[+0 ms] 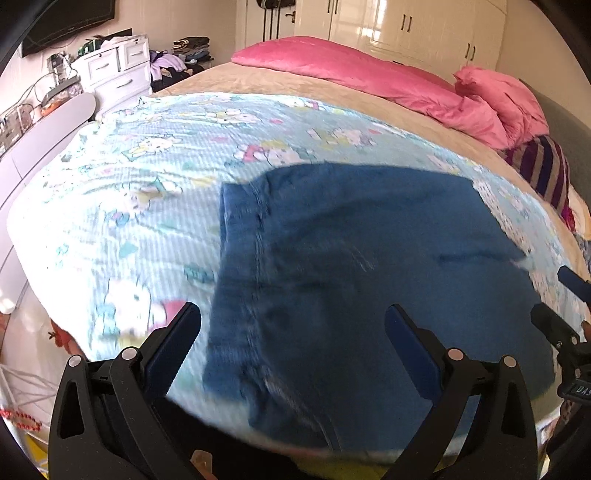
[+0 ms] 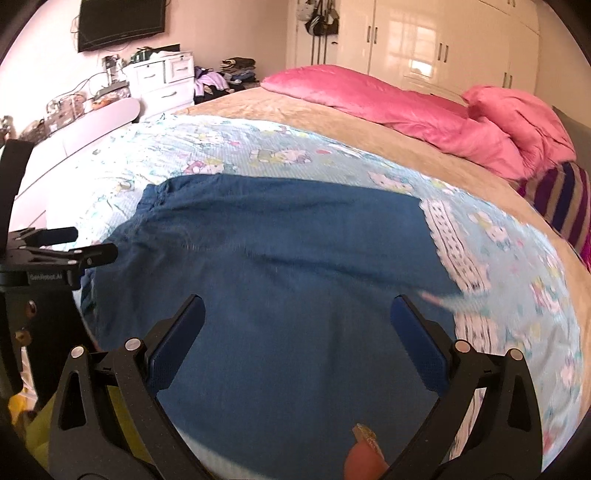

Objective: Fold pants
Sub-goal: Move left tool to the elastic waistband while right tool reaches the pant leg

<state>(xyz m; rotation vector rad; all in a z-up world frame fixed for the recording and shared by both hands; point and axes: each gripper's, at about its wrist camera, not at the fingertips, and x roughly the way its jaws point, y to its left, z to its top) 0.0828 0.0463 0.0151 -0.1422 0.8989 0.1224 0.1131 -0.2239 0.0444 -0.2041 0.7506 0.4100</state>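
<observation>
Blue denim pants (image 1: 362, 266) lie folded flat on a light blue cartoon-print sheet (image 1: 147, 177) on the bed. In the left wrist view my left gripper (image 1: 293, 317) hovers open above the near left part of the pants, its left finger over the sheet. The right wrist view shows the same pants (image 2: 288, 266), with my right gripper (image 2: 297, 310) open above their near middle and nothing between its fingers. My left gripper (image 2: 92, 247) also appears at the left edge of that view, beside the pants' left end. A fingertip (image 2: 364, 454) shows at the bottom.
A pink duvet (image 1: 388, 81) and a striped cushion (image 1: 543, 170) lie at the far and right side of the bed. A tan blanket (image 2: 369, 129) lies under the sheet. White drawers (image 2: 166, 81), a TV (image 2: 118, 22) and wardrobes (image 2: 443, 44) line the walls.
</observation>
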